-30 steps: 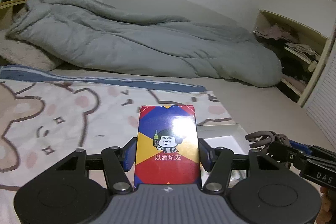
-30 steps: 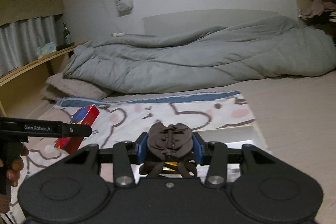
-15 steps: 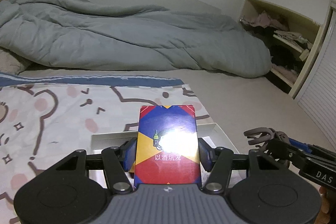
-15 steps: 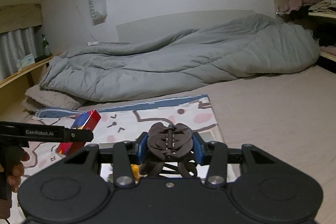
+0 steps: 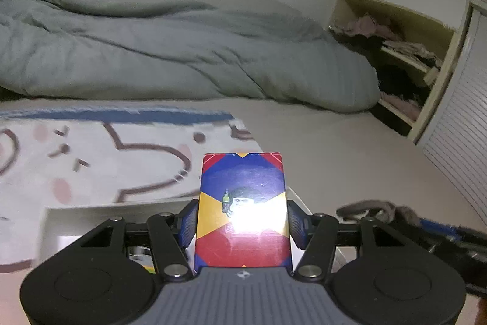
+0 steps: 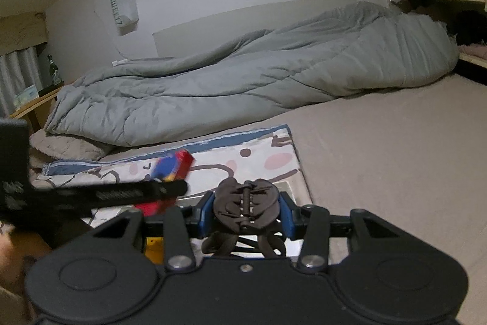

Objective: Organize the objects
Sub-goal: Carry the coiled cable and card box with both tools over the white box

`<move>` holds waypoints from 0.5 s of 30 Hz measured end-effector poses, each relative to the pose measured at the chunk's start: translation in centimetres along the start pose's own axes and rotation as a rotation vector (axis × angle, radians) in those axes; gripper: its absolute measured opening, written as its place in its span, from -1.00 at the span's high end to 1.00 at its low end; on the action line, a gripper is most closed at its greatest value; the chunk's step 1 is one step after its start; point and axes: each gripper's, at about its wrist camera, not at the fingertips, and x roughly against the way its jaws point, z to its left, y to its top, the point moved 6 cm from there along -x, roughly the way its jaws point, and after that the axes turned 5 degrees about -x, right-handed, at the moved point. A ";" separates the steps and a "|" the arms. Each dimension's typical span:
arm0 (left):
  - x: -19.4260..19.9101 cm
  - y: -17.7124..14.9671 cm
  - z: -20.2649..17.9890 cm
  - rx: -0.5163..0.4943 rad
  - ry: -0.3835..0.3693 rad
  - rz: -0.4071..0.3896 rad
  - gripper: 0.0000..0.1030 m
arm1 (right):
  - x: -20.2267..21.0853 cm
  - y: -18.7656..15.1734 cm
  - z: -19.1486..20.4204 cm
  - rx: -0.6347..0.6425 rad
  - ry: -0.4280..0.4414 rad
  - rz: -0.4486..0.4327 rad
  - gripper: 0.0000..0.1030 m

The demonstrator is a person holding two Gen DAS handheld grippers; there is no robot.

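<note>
A red, blue and yellow card box (image 5: 242, 197) stands upright between the blue pads of my left gripper (image 5: 242, 221), which is shut on it. Glare hides the middle of the box's printed face. Below it lies a shallow white tray (image 5: 91, 212). In the right wrist view my right gripper (image 6: 245, 210) is shut on a dark brown hair claw clip (image 6: 245, 206), above the same tray (image 6: 289, 185). The left gripper's black finger (image 6: 137, 192) and the card box (image 6: 173, 166) reach in from the left, blurred. The clip (image 5: 371, 207) also shows at the right of the left wrist view.
A cartoon-bear mat (image 5: 121, 148) lies under the tray on a beige bed surface (image 6: 380, 148). A rumpled grey duvet (image 6: 243, 81) fills the back. Open shelves with clothes (image 5: 395, 51) and a slatted door (image 5: 465, 111) stand at the right. Something yellow (image 6: 153, 249) sits in the tray.
Both grippers have moved right and lower, over the white tray, keeping their hold. In the right wrist view the left gripper with the card box has come much closer to the clip.
</note>
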 end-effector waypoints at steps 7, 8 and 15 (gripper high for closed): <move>-4.1 -1.0 0.0 0.020 0.012 0.017 -0.16 | -1.7 -0.1 -1.7 0.001 -0.020 0.013 0.12; -4.6 -1.2 0.2 0.028 0.016 0.019 -0.16 | -2.0 -0.2 -1.8 0.001 -0.023 0.016 0.12; -7.1 -2.7 0.4 0.018 0.060 0.076 -0.16 | -4.3 -0.2 -2.3 0.019 -0.028 0.030 0.12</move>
